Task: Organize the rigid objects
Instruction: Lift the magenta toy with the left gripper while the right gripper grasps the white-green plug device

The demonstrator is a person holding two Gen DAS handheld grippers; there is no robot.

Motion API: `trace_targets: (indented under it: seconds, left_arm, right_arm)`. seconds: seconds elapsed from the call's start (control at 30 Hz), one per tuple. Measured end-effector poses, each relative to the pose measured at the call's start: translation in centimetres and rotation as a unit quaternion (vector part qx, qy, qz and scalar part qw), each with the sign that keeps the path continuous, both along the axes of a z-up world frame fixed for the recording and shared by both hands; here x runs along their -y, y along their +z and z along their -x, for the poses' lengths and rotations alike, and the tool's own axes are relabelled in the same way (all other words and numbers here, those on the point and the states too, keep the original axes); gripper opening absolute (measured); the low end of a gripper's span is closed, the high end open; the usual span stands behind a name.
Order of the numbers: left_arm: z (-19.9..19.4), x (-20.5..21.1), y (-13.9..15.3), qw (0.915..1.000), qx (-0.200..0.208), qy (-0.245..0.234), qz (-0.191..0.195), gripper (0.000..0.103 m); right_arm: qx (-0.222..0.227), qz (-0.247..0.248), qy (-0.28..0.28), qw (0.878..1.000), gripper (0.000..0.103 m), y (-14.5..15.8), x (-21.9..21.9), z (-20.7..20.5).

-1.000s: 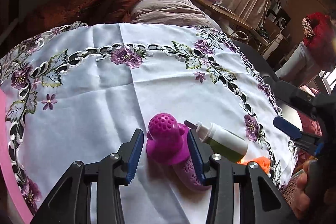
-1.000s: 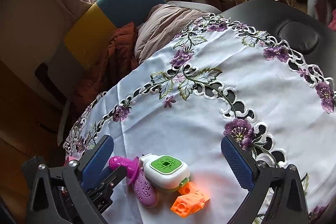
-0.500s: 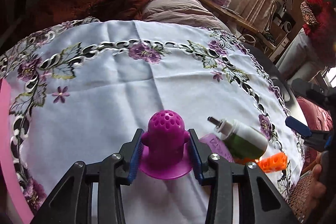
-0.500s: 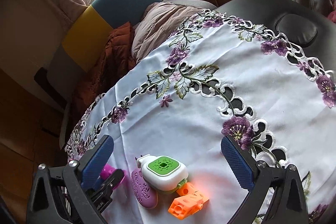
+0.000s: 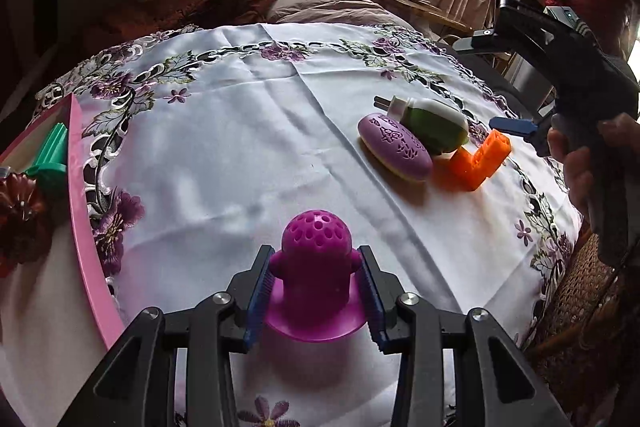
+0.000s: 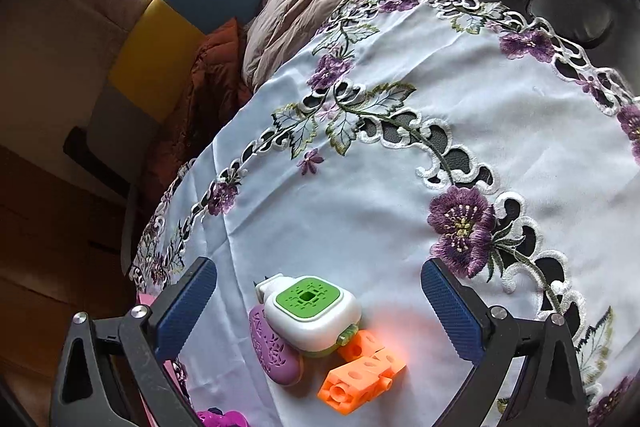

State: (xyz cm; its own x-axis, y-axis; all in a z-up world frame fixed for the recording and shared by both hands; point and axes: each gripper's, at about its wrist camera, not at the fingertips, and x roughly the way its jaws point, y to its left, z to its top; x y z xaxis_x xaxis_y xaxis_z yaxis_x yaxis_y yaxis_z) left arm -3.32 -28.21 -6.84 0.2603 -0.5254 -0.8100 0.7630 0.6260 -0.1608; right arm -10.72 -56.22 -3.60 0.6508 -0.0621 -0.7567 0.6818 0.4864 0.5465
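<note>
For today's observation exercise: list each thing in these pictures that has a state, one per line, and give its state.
Left tool: shut on the magenta toy.
Magenta toy: upright, gripped.
Right tool: open, empty.
Green-and-white plug-in: leaning on the purple case.
Purple case: lying flat.
Orange block: lying free.

Your left gripper [image 5: 316, 291] and right gripper [image 6: 318, 303] share black angular arms, silver screws, and ribbed blue pads [image 6: 186, 303].

Magenta perforated toy [image 5: 316, 267], orange block [image 5: 478, 161], purple-flowered white tablecloth [image 5: 240, 147]
</note>
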Motion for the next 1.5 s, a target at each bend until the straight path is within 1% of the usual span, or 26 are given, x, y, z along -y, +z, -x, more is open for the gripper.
trace_targets:
  seconds: [0.1, 0.23, 0.4, 0.47, 0.5, 0.57, 0.6, 0.63, 0.67, 0.73, 0.83, 0.97, 1.03, 1.13, 1.2, 1.23, 1.27, 1.3, 1.4, 1.5]
  left_arm:
    - [0.1, -0.3, 0.0, 1.0000, 0.001, 0.003, 0.003, 0.041]
    - [0.2, -1.0, 0.0, 0.9999, 0.000, 0.012, 0.009, 0.041]
    - [0.2, -1.5, 0.0, 0.9998, -0.006, 0.017, 0.012, 0.041]
    - [0.1, -1.8, 0.0, 0.9997, -0.008, 0.020, 0.014, 0.041]
    - [0.0, -1.9, 0.0, 0.9996, -0.010, 0.022, 0.014, 0.041]
    - [-0.2, -2.1, 0.0, 0.9995, -0.014, 0.022, 0.016, 0.041]
    - [-0.2, -2.2, 0.0, 0.9995, -0.016, 0.023, 0.017, 0.041]
    - [-0.3, -2.2, 0.0, 0.9994, -0.018, 0.023, 0.018, 0.041]
    - [-0.3, -2.3, 0.0, 0.9994, -0.019, 0.023, 0.019, 0.041]
    - [-0.4, -2.3, -0.1, 0.9992, -0.022, 0.024, 0.021, 0.041]
    - [-0.5, -2.4, -0.1, 0.9991, -0.025, 0.026, 0.024, 0.041]
    - [-0.4, -2.3, -0.1, 0.9992, -0.022, 0.024, 0.022, 0.041]
    - [-0.5, -2.3, -0.2, 0.9992, -0.022, 0.024, 0.023, 0.041]
    - [-0.5, -2.3, -0.2, 0.9991, -0.023, 0.026, 0.024, 0.041]
    - [-0.5, -2.3, -0.2, 0.9991, -0.023, 0.026, 0.024, 0.041]
    - [-0.5, -2.3, -0.2, 0.9991, -0.023, 0.026, 0.023, 0.041]
    - [-0.5, -2.3, -0.2, 0.9992, -0.023, 0.025, 0.023, 0.041]
    - [-0.5, -2.3, -0.2, 0.9991, -0.023, 0.026, 0.023, 0.041]
    - [-0.4, -2.3, -0.2, 0.9992, -0.020, 0.026, 0.022, 0.041]
    - [-0.4, -2.3, -0.2, 0.9991, -0.021, 0.028, 0.023, 0.041]
  right_arm:
    - [-0.011, 0.005, 0.024, 1.000, 0.103, -0.2, -0.7, -0.8]
    - [-0.024, -0.002, 0.049, 0.999, 0.103, -0.8, -1.2, -1.6]
    - [-0.044, 0.005, 0.078, 0.996, 0.103, -1.1, -2.1, -2.6]
    - [-0.061, 0.011, 0.095, 0.994, 0.101, -1.4, -2.6, -3.2]
    - [-0.070, 0.012, 0.102, 0.992, 0.099, -1.6, -2.8, -3.5]
    - [-0.090, 0.013, 0.122, 0.988, 0.091, -2.1, -3.0, -4.3]
    - [-0.105, 0.018, 0.132, 0.986, 0.090, -2.3, -3.0, -4.7]
    - [-0.125, 0.027, 0.141, 0.982, 0.083, -2.5, -3.0, -5.1]
    - [-0.146, 0.033, 0.152, 0.977, 0.072, -2.8, -2.9, -5.6]
    - [-0.170, 0.029, 0.170, 0.970, 0.063, -3.6, -2.4, -6.6]
    - [-0.177, 0.054, 0.164, 0.969, 0.063, -3.3, -1.8, -7.5]
    - [-0.151, 0.058, 0.144, 0.976, 0.063, -3.6, -0.8, -8.1]
    - [-0.131, 0.046, 0.142, 0.980, 0.065, -3.7, -0.2, -8.0]
    - [-0.104, 0.014, 0.137, 0.985, 0.066, -3.7, 0.7, -7.6]
    - [-0.093, -0.002, 0.132, 0.987, 0.072, -3.7, 1.2, -7.3]
    - [-0.089, -0.004, 0.130, 0.988, 0.080, -3.6, 1.4, -7.3]
    - [-0.087, 0.000, 0.129, 0.988, 0.082, -3.5, 1.5, -7.3]
    - [-0.086, 0.006, 0.132, 0.987, 0.082, -3.3, 1.5, -7.3]
    - [-0.084, 0.011, 0.154, 0.984, 0.087, -3.3, 0.9, -7.9]
    - [-0.112, 0.048, 0.181, 0.976, 0.087, -3.5, -0.4, -9.1]
